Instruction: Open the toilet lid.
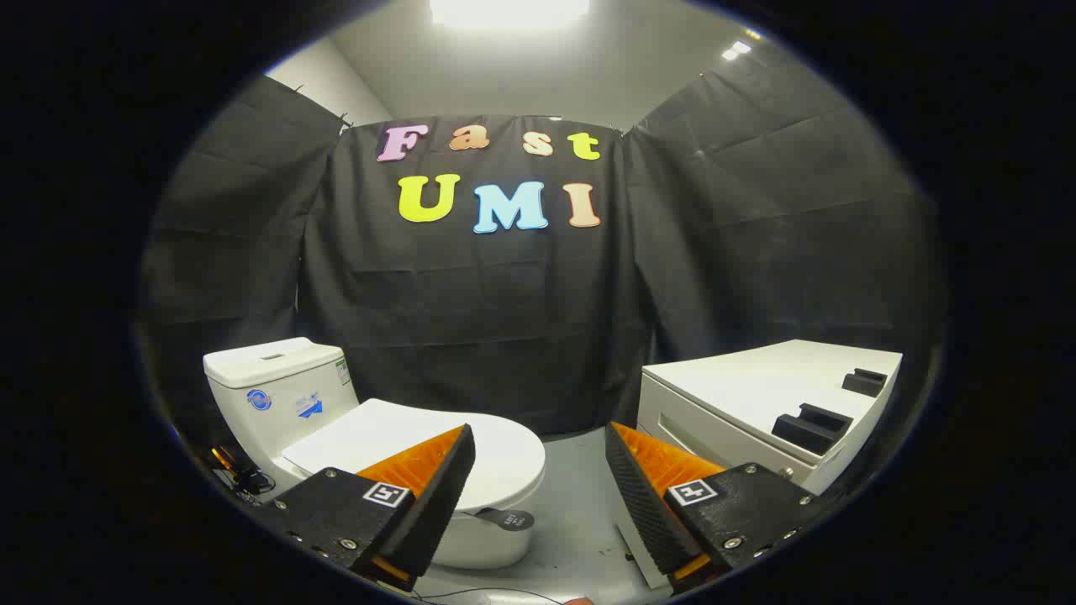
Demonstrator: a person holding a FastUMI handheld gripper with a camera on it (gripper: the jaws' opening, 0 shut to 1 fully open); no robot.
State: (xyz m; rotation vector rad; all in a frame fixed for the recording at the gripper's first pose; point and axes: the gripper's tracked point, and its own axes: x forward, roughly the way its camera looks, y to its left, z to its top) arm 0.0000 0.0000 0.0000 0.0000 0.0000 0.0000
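A white toilet stands on the floor to the left, its lid (pixel 496 449) lying flat and closed over the bowl, with the white tank (pixel 273 386) behind it. A small dark tab (pixel 508 518) sticks out under the lid's front edge. My gripper (pixel 540 439) hovers above and in front of the toilet, open, with nothing between its fingers. The left finger (pixel 437 487) overlaps the lid's near side in the view; I cannot tell if it touches. The right finger (pixel 639 487) is off to the right of the bowl.
A white cabinet (pixel 740 403) with two dark blocks (pixel 811 427) on top stands to the right, close behind the right finger. Grey floor (pixel 576 504) runs between toilet and cabinet. Black cloth walls close the booth behind. Cables lie by the tank's base (pixel 244 479).
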